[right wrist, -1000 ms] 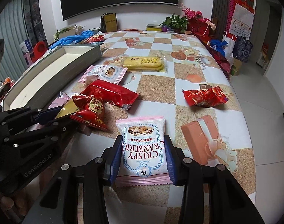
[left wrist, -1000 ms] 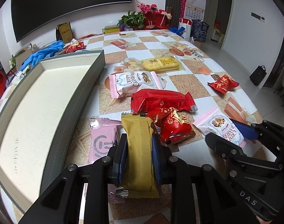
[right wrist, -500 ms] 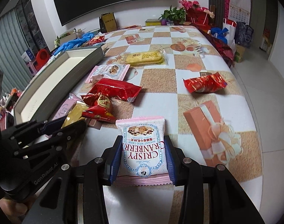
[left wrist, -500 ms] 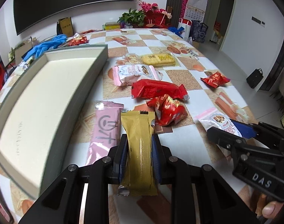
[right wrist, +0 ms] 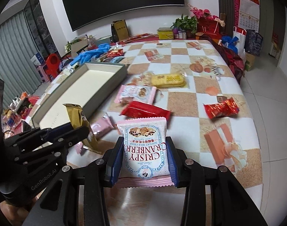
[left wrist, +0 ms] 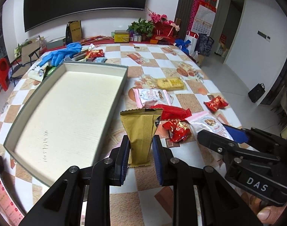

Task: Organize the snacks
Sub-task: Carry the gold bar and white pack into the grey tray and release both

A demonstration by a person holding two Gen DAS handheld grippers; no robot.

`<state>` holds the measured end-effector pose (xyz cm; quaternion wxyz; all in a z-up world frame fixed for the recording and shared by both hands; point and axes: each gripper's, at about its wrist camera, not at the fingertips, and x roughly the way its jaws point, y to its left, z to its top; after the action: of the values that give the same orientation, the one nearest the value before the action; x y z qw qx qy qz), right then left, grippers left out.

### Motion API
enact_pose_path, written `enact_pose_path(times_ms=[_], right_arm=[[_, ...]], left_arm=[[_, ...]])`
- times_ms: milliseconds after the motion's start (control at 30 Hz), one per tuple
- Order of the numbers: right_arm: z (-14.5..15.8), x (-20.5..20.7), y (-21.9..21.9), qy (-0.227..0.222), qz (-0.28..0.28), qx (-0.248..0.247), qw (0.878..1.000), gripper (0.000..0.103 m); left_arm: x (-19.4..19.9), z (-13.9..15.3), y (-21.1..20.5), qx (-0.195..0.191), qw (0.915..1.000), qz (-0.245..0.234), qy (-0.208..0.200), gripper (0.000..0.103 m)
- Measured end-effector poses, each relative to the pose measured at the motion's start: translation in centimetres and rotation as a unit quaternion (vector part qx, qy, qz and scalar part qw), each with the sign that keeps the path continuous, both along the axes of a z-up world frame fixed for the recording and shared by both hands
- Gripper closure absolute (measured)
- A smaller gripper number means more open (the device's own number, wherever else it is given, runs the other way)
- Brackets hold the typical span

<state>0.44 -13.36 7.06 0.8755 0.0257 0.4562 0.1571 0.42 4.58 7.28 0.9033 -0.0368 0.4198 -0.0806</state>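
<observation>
The left tool (left wrist: 140,155) has lifted its gold packet (left wrist: 141,133) clear of the bench (left wrist: 143,203), where it lay a second ago; it pinches the packet upright near the tray's (left wrist: 113,101) right wall. The tray, at ten o'clock, holds nothing visible. At two o'clock the right tool (right wrist: 146,162) has likewise raised the pink cranberry packet (right wrist: 145,146) pinched between its fingers. Both pickups look done, so carrying over the tray rim likely comes next. Other snacks lie loose at twelve o'clock.
</observation>
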Motion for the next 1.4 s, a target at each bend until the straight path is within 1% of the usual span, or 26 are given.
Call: enact_pose_path(times_ms=[100, 233, 400, 567, 700, 767, 900, 1033, 1167, 1300, 1400], right_arm=[[0.7, 0.3, 1.1, -0.001, 0.006, 0.009, 1.0, 0.06], [1.7, 0.7, 3.3, -0.011, 0.026, -0.001, 1.0, 0.06], [2.3, 2.0, 6.7, -0.018, 0.055, -0.012, 0.998, 0.06], [2.1, 3.8, 10.1, -0.017, 0.078, -0.023, 0.997, 0.06], [1.8, 5.3, 12.2, -0.011, 0.091, -0.03, 0.995, 0.06], [1.5, 6.3, 13.2, -0.004, 0.095, -0.035, 0.995, 0.06], [0.9, 8.2, 15.2, 0.006, 0.101, -0.045, 0.994, 0.06], [-0.2, 10.5, 16.8, 0.021, 0.102, -0.062, 0.993, 0.06], [-1.0, 12.2, 17.8, 0.033, 0.1, -0.068, 0.992, 0.06], [-1.2, 13.5, 18.4, 0.039, 0.097, -0.067, 0.992, 0.06], [-1.5, 14.4, 18.7, 0.05, 0.09, -0.058, 0.993, 0.06]], left_arm=[[-0.3, 1.3, 0.8, -0.005, 0.9999, 0.0, -0.014, 0.076], [0.2, 2.2, 2.2, 0.008, 0.9995, 0.017, -0.026, 0.076], [1.4, 2.0, 5.6, 0.015, 0.9983, 0.054, -0.014, 0.076], [2.7, 1.7, 9.2, 0.021, 0.9963, 0.084, -0.004, 0.076], [4.5, 0.2, 12.2, 0.012, 0.9937, 0.108, 0.029, 0.076], [5.3, -0.5, 13.2, 0.017, 0.9914, 0.122, 0.044, 0.076], [7.0, -1.5, 14.2, 0.014, 0.9888, 0.135, 0.063, 0.076], [8.6, -2.5, 14.5, 0.023, 0.9873, 0.137, 0.077, 0.076], [9.6, -2.8, 14.7, 0.03, 0.9871, 0.137, 0.077, 0.076], [10.4, -3.2, 15.3, 0.024, 0.9875, 0.133, 0.081, 0.076], [10.3, -3.1, 15.5, 0.03, 0.9874, 0.134, 0.079, 0.076]])
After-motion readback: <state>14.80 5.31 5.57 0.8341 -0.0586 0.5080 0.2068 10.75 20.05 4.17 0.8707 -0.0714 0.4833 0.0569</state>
